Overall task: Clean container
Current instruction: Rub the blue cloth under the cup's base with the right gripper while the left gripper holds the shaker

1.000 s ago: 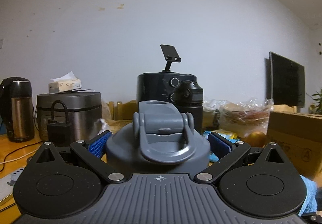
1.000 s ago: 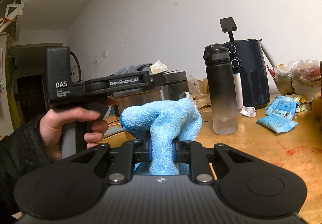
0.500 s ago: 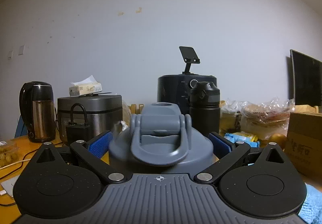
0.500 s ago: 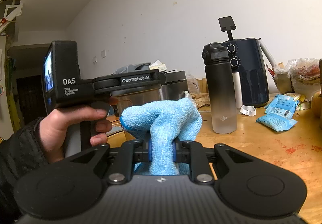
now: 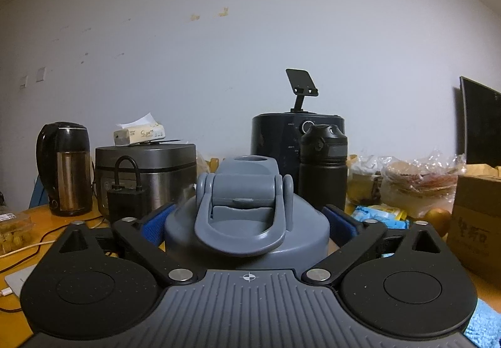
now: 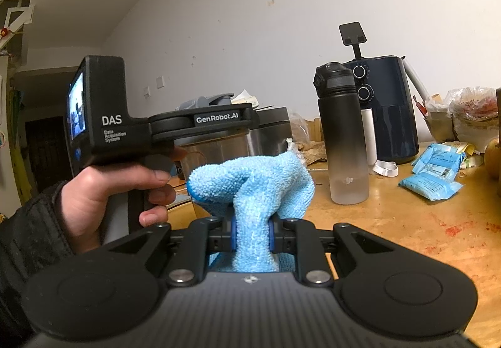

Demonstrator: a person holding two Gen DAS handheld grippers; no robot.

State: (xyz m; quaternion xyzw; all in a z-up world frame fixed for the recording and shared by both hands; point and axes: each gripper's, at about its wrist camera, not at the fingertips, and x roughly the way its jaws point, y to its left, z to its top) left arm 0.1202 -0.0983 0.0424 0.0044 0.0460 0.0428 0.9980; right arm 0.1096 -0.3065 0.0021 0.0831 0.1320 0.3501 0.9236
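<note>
Grey container wedged upright between blue pads of left gripper, jaws wide and clamped on its sides, held above table; blue cloth pinched in nearly closed right gripper, just right of container

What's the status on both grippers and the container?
Left gripper shut on grey container, lid on. Right gripper shut on blue cloth, cloth apart from it. Nothing between them.
</note>
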